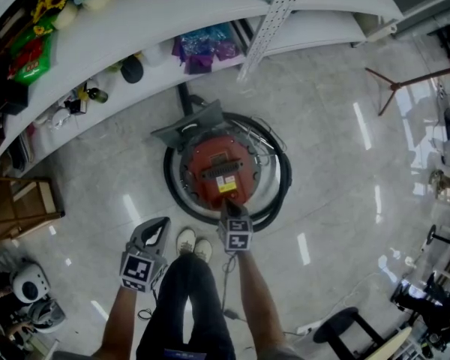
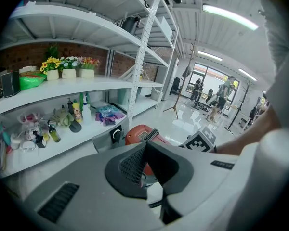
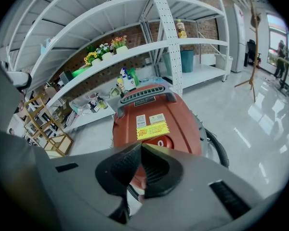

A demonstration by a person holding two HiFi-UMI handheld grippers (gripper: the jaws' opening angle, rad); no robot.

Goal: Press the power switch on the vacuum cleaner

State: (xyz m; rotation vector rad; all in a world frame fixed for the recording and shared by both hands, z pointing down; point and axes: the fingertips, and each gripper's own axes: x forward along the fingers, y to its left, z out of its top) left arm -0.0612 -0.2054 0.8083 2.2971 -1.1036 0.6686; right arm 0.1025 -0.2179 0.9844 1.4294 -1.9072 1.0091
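The red vacuum cleaner [image 1: 217, 167] sits on the shiny floor [image 1: 337, 148], just in front of a long white shelf [image 1: 135, 36]. A black hose [image 1: 274, 201] curls around it. The right tool [image 3: 141, 147] points down at the near edge of the vacuum cleaner. Its two jaws are pressed together with nothing between them. Their tip is just beside a round red button [image 3: 164, 142], below a yellow sticker [image 3: 152, 129]. I cannot tell if the tip touches the button. The left tool [image 2: 144, 146] is held off to the side, apart from the vacuum cleaner. Its jaws are together too, and they hold nothing. The person's shoes [image 1: 193, 242] stand between the two tools.
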